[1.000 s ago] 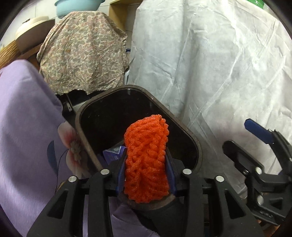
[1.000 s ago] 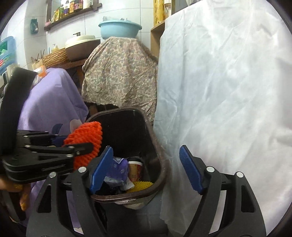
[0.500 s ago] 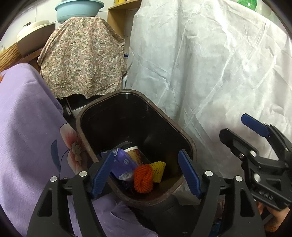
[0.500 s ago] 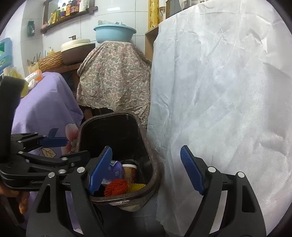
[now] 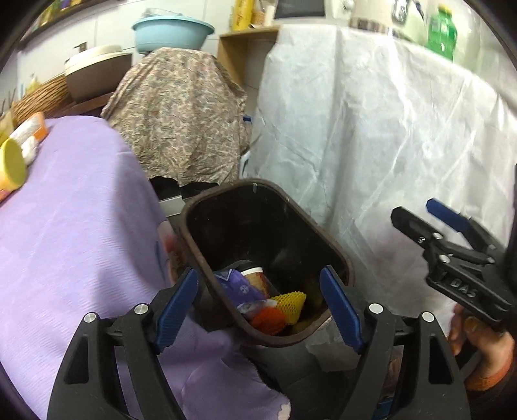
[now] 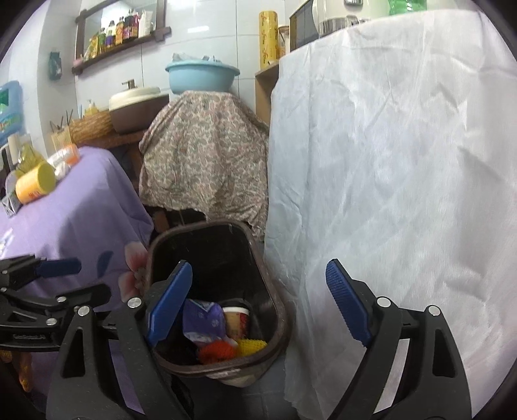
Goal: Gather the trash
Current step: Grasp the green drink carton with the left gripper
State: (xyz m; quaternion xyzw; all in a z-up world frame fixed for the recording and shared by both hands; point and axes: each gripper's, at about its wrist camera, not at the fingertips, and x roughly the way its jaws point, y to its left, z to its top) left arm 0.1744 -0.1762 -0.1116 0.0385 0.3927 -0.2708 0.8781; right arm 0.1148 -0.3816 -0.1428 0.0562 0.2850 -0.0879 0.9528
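Note:
A dark brown trash bin (image 5: pixel 336 252) stands on the floor between two draped tables. In it lie an orange foam net (image 5: pixel 268 318), a yellow foam net (image 5: pixel 289 300), a purple wrapper (image 5: pixel 240 289) and a paper cup (image 5: pixel 255 278). My left gripper (image 5: pixel 257 278) hangs above the bin's near rim, its jaws opening with nothing between the pads. My right gripper (image 6: pixel 257 265) hovers over the same bin (image 6: pixel 278 300), jaws also opening and empty. In the right wrist view the orange net (image 6: pixel 216 350) rests at the bin's near end.
A purple-clothed table (image 5: pixel 80 226) on the left carries a yellow can (image 6: pixel 35 184) and packets. A white-draped counter (image 5: pixel 371 145) rises on the right. A floral-covered stand (image 5: pixel 177 113) with a blue basin (image 5: pixel 171 29) sits behind the bin. A hand (image 5: pixel 478 339) holds the right gripper.
The left gripper opened and let go of the orange foam net, which fell into the bin. It then drew up and back. The right jaws widened a little.

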